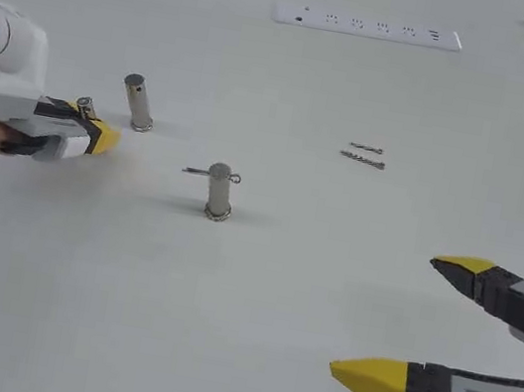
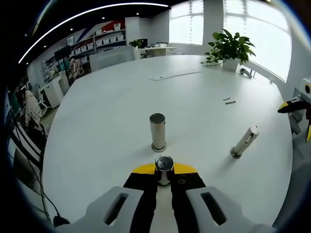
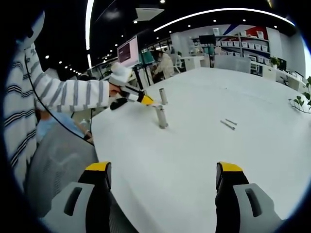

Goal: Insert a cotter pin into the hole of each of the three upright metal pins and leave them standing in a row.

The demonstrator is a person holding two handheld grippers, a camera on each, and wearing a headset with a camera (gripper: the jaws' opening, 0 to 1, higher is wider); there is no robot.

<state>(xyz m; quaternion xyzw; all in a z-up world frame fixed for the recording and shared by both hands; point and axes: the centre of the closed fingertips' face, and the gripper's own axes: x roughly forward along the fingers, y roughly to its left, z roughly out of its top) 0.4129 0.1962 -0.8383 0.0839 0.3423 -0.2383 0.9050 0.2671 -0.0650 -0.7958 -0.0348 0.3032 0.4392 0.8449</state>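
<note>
While the left tool [image 2: 164,174] clenches one grey cylindrical metal pin [image 2: 164,164], the released right tool [image 1: 385,317] stands nearer the two thin loose cotter pins [image 1: 364,155], lying crosswise ahead, slightly right.

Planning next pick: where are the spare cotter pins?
Head view: two loose cotter pins lie side by side, right of the already-pinned metal pin, nearer than the power strip.

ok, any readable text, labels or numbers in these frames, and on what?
Nothing legible in any view.
Dark marks on the white power strip: too small to read.
Image on the pinkish screen at the back of the room: blurred, unreadable.
</note>
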